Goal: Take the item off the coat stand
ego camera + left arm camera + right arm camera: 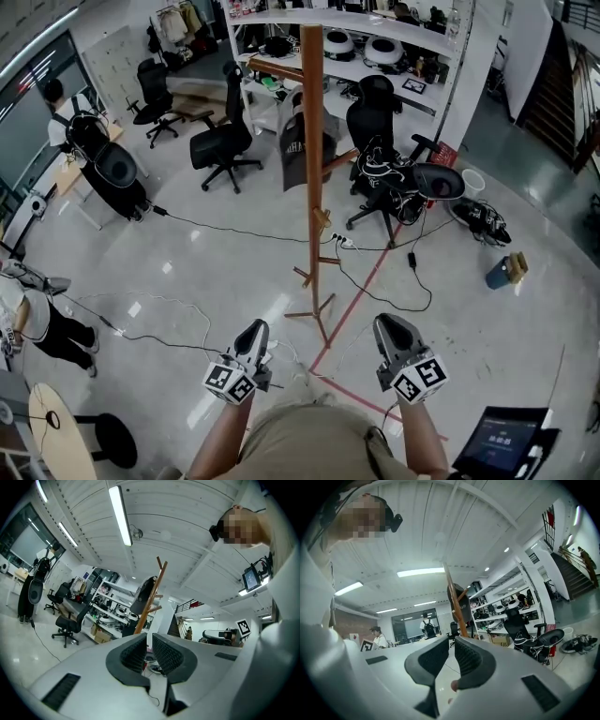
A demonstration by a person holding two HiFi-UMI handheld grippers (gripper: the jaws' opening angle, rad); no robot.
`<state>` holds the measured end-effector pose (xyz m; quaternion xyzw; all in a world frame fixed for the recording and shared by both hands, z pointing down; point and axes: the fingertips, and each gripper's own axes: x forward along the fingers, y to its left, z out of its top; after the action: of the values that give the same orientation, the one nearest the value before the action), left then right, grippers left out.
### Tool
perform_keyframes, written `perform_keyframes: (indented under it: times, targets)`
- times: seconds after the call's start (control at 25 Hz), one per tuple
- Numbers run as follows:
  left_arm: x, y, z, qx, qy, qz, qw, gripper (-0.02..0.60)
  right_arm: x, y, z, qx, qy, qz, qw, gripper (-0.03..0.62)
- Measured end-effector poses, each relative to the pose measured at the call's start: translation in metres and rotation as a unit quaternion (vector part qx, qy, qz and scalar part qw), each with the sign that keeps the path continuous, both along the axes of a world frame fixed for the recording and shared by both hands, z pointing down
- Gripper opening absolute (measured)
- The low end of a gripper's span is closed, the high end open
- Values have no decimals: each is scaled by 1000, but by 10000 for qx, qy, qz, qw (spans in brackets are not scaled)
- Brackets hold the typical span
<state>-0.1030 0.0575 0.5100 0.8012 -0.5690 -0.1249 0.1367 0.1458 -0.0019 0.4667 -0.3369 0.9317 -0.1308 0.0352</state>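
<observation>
Nearest to the person, the left gripper (255, 330) and the right gripper (388, 324) are held side by side in front of the body, both pointing level toward the coat stand. In the left gripper view the jaws stand together, with only a thin slit between the ribbed pads (133, 654), and nothing is between them. In the right gripper view it is the same: the pads (471, 660) are almost touching and they hold nothing.

Just ahead of the grippers, the floor (187, 262) carries a red line (352, 304) and some thin cables (380, 298), which run around the foot of the coat stand (312, 169). The stand is a tall wooden pole with short pegs, and it is still well apart from both grippers. The dark item (297, 142), maybe a bag or a piece of cloth, hangs high on the pole from one of the upper pegs, touching the pole on its left side. Behind it are black office chairs (223, 141) and a white shelf (375, 71).

In my judgement the step in hand is the approach: the item is not yet touched and not yet within reach. The next move calls for coming closer without stepping on the cables, raising one gripper up to the item, opening its jaws wide, closing them on the item near the peg, and then lifting it up and away so that it comes free from the peg without pulling the stand over
</observation>
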Motion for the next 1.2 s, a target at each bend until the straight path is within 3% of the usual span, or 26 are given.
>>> perform_keyframes:
  times: [0.48,0.8,1.2]
  targets:
    - [-33,-65,-26,297,62,302,9991,36,-34,-40,-20,215,-85,149,9996,48]
    - [-55,-90,-18,332,66,396,9986,101,-53,-64,-18,229,-37,389,9990,49]
    - [-58,-107,-3,332,-18,463,9984,117,-67,-77,-12,255,-63,372,9990,48]
